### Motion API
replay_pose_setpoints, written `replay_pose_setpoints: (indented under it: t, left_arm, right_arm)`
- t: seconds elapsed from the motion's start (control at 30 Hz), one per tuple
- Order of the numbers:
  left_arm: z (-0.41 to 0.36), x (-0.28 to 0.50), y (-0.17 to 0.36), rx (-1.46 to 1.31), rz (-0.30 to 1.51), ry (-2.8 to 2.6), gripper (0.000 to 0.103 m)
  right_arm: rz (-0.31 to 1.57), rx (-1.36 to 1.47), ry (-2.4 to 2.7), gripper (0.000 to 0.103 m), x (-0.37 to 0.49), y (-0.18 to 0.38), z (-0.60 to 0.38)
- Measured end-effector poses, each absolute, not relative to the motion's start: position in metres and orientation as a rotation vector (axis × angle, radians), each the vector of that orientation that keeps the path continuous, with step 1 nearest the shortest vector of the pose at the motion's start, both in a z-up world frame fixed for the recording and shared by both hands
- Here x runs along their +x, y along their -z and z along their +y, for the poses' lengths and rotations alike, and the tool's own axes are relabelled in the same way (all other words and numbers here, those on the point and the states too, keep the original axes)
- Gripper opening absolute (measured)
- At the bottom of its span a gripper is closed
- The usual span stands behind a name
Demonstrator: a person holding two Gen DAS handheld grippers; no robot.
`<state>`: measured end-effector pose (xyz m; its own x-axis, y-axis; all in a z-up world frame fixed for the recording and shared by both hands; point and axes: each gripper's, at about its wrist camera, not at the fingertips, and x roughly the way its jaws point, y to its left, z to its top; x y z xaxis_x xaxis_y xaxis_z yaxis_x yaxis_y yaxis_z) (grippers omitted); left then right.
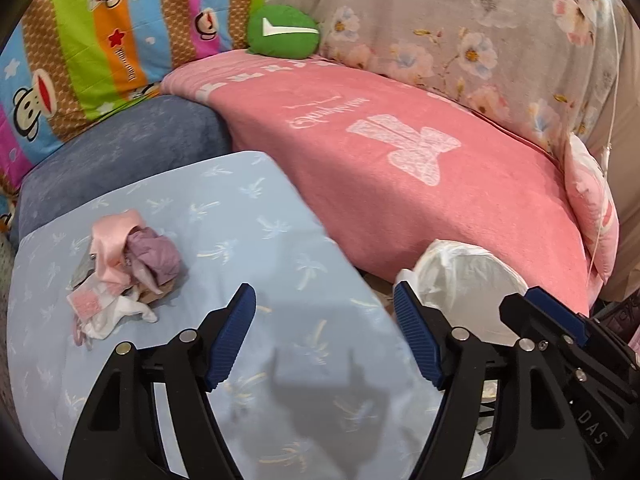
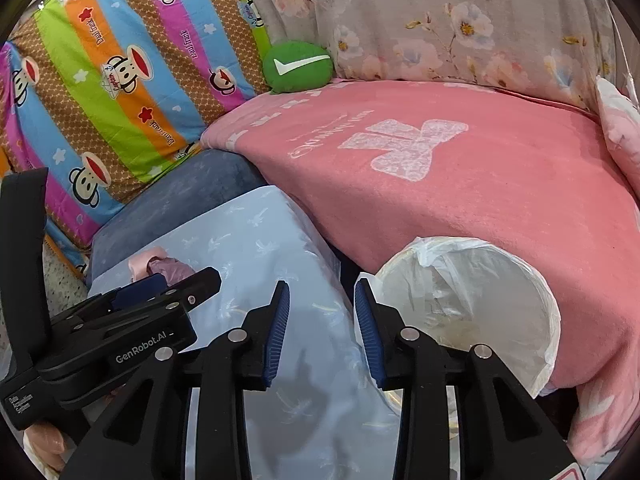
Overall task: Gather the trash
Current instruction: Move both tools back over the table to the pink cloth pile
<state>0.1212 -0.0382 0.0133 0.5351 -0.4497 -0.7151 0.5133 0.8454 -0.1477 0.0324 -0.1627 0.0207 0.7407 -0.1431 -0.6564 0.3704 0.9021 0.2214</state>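
Both grippers hover empty over a pale blue cushion (image 1: 248,216). The left gripper (image 1: 324,320) is spread wide, the right gripper (image 2: 322,312) partly spread. The trash (image 1: 128,272) lies at the cushion's left; a lined bin (image 2: 472,300) stands right.

One heap of crumpled trash (image 1: 124,268) (its separate scraps too tangled to count), one bin lined with a white plastic bag (image 2: 472,292), one green check-mark cushion (image 1: 283,31), one pink blanket (image 1: 420,184), two grippers: left gripper (image 1: 325,336), right gripper (image 2: 322,332).
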Motion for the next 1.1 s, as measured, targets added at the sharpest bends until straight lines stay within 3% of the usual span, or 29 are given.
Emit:
replay_pose_setpoints:
  t: [0.2, 1.1]
  left_arm:
    - [-0.007, 0.132, -0.007, 0.051, 0.836, 0.502, 0.079]
    - [0.132, 0.208, 0.057, -0.111, 0.982, 0.244, 0.078]
  right_arm:
    - [0.7, 0.332, 0.245, 0.036, 0.05, -0.02, -0.14]
    - [0.783, 0.267, 0.03, 0.037, 0.165, 0.005, -0.028]
